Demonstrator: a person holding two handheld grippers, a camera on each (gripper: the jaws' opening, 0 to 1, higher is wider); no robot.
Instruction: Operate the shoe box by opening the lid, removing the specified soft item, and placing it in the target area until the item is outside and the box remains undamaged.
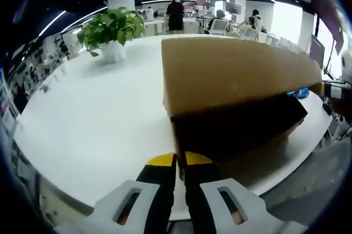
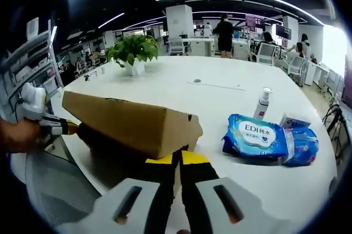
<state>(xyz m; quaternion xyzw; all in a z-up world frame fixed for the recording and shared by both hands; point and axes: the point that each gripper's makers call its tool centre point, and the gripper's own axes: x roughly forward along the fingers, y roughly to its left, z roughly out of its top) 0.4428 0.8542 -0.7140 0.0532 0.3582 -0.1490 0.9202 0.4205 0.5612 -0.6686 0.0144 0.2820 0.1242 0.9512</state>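
Observation:
A brown cardboard shoe box (image 2: 118, 160) stands on the white table (image 2: 220, 102), its lid (image 2: 126, 120) raised and tilted over a dark gap. My right gripper (image 2: 179, 161) has its yellow tips together at the lid's near end. My left gripper (image 1: 179, 160) is pinched at the opposite end, under the lid (image 1: 231, 72). Each gripper also appears in the other's view: the left gripper (image 2: 67, 127) held by a hand at the box's far end, the right gripper (image 1: 318, 88) by the far corner. A bit of blue (image 1: 300, 92) peeks under the lid's far edge; what it is I cannot tell.
A blue wet-wipes pack (image 2: 258, 138), a smaller blue pack (image 2: 301, 145) and a spray bottle (image 2: 263, 104) lie right of the box. A potted plant (image 2: 133, 53) stands further back. People and desks fill the office behind. The table edge runs just under both grippers.

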